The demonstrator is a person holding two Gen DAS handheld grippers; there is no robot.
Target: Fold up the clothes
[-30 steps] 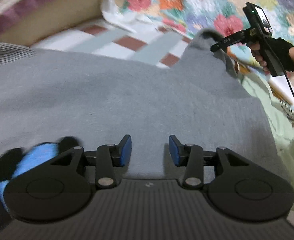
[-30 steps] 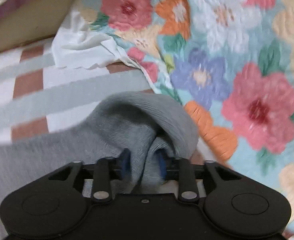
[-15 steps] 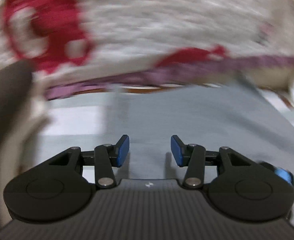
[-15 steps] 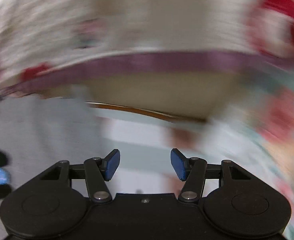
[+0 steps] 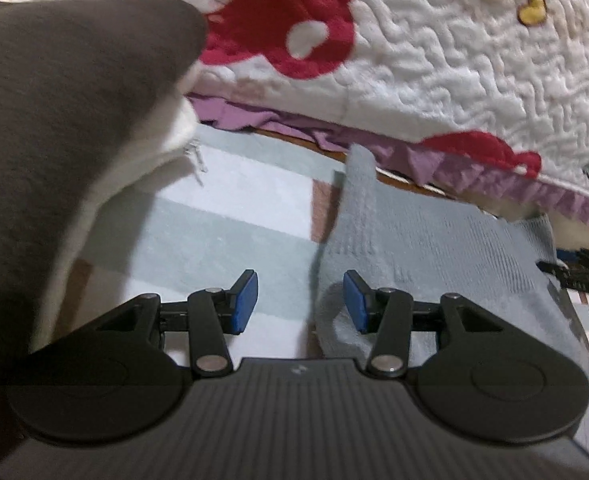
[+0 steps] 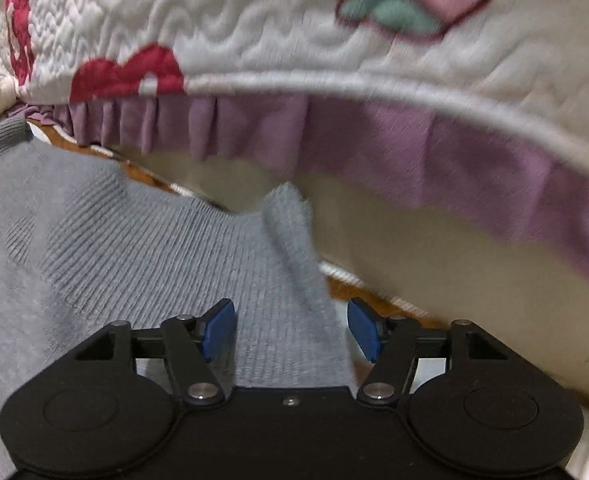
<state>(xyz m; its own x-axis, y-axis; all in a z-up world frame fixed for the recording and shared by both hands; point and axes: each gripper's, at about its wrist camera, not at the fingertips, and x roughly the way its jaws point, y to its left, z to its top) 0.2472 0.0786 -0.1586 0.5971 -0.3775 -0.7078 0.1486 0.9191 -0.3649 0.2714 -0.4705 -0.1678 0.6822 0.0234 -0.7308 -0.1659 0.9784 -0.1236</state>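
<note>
Both views are smeared by motion, the right gripper (image 5: 574, 280) shows in the left wrist view only as a dark blurred piece cut off at the edge, and a dark grey and white garment (image 5: 54, 120) blocks the left side there, too close to identify. The grey knit sweater (image 6: 114, 240) lies spread flat with its ribbed hem towards the quilt (image 6: 254, 20); the left gripper (image 5: 300, 304) hangs with jaws apart and empty above the sweater's edge, while the right gripper's (image 6: 290, 330) jaws, which have just been opening, stand wide over a raised fold without pressing it. The sweater rests on a striped pale green, white and brown blanket (image 5: 222, 208), just below the white quilt with red bear and strawberry patterns and a purple ruffle (image 6: 374, 136).
</note>
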